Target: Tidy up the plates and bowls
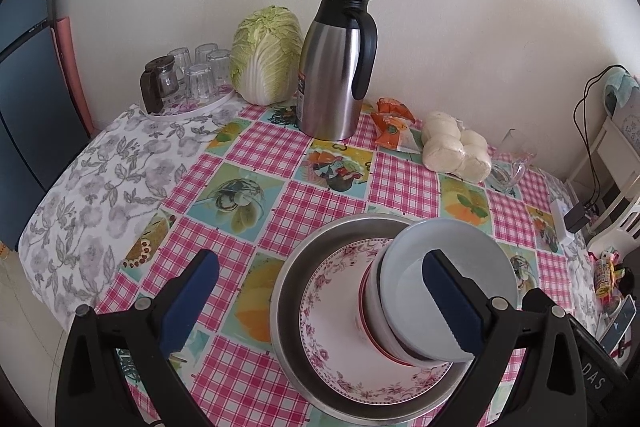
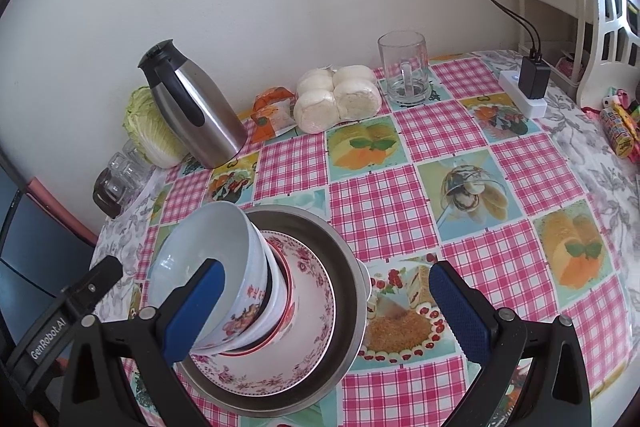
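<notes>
A steel plate (image 1: pixel 292 267) holds a floral plate (image 1: pixel 336 311) with nested bowls stacked on it. The top white bowl (image 1: pixel 476 247) has flower prints and sits in a red-rimmed bowl (image 1: pixel 372 311). The same stack shows in the right wrist view: steel plate (image 2: pixel 348 267), floral plate (image 2: pixel 312 291), top bowl (image 2: pixel 208 239). My left gripper (image 1: pixel 320 299) is open, its right fingertip (image 1: pixel 452 303) over the top bowl. My right gripper (image 2: pixel 328 311) is open, its left fingertip (image 2: pixel 196 307) at the bowl's rim. Neither holds anything.
On the checked tablecloth (image 1: pixel 260 143) stand a steel thermos jug (image 1: pixel 336 67), a cabbage (image 1: pixel 266 55), a tray of glasses (image 1: pixel 188 75), snack packets (image 1: pixel 394 125), bagged buns (image 1: pixel 456 147) and a glass mug (image 2: pixel 406 73). A power strip with charger (image 2: pixel 528 83) lies at the right edge.
</notes>
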Demonstrator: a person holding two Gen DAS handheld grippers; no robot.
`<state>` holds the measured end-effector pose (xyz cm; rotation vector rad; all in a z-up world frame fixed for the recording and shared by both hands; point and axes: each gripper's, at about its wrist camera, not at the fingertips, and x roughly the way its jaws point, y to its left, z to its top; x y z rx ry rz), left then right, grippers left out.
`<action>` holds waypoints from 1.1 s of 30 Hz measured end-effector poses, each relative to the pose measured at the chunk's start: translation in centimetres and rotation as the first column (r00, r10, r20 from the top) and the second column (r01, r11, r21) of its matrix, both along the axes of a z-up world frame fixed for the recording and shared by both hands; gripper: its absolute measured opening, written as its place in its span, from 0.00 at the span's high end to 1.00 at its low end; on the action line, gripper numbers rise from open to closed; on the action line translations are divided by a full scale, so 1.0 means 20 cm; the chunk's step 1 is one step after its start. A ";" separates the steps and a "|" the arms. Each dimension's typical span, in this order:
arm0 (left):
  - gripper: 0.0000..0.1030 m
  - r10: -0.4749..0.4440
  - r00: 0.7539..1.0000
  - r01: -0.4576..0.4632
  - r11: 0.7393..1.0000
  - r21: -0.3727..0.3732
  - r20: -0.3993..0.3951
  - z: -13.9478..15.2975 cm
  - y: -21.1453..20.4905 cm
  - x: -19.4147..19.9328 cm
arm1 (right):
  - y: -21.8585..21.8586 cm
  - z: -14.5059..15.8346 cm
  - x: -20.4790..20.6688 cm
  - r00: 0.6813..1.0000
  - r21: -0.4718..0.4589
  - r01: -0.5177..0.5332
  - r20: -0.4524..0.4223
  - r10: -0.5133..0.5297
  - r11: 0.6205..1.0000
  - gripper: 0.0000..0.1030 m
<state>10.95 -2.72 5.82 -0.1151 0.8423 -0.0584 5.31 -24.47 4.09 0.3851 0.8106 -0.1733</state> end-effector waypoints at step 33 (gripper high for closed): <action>0.01 0.021 0.980 0.006 0.990 0.140 -0.196 -0.30 0.10 -0.21 | 0.06 -0.22 -0.25 0.997 -0.061 0.012 -0.078 -0.017 0.998 0.00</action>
